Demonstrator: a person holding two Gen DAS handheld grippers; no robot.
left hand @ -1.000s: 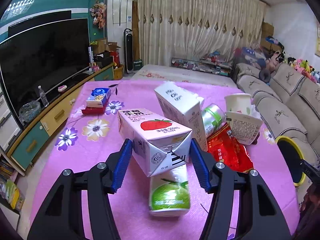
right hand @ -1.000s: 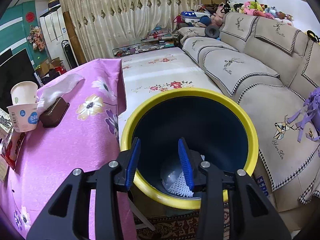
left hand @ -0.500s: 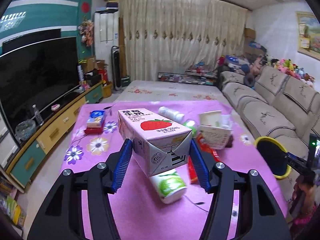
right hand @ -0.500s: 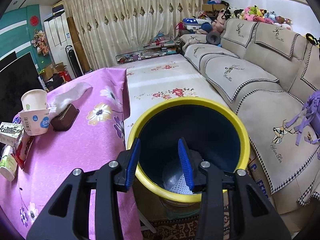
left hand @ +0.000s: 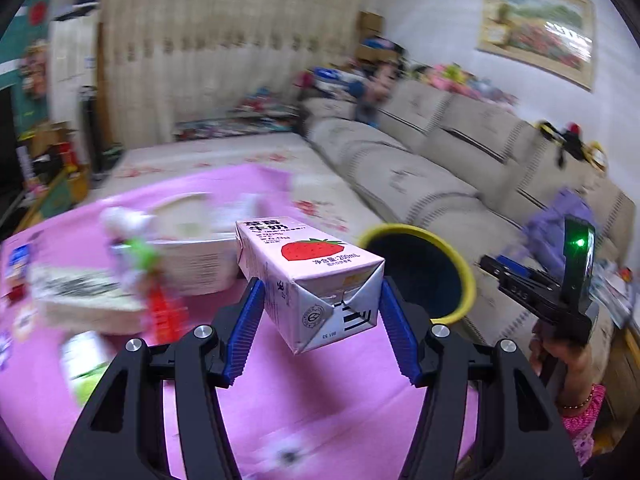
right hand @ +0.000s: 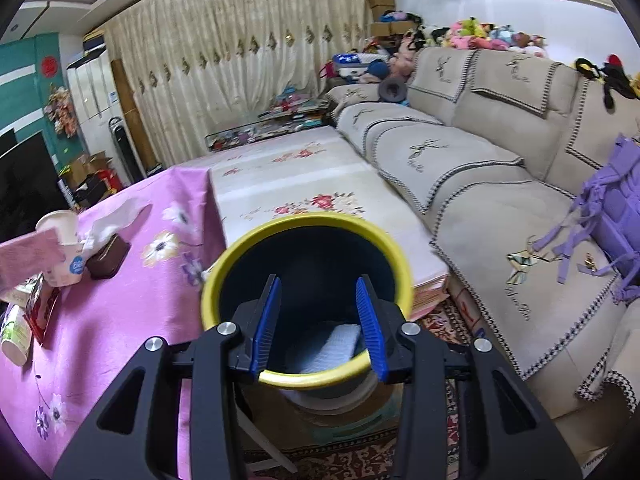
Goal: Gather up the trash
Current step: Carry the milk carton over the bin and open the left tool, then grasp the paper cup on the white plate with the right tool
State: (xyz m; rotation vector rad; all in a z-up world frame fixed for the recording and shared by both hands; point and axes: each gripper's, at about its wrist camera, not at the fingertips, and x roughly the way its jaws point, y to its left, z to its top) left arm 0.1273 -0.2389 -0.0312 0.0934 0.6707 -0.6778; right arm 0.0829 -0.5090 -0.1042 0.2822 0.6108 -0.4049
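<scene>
Over the pink flowered counter (left hand: 320, 408), the left claw (left hand: 322, 328) is clamped on a pink strawberry-milk carton (left hand: 310, 280), carried clear toward the yellow-rimmed dark bin (right hand: 308, 228), whose near rim the right claw (right hand: 318, 328) straddles, seemingly to steady it.

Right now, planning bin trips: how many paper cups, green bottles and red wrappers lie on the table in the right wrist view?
Paper cups: 2
Green bottle: 1
Red wrapper: 1
Total: 4
</scene>
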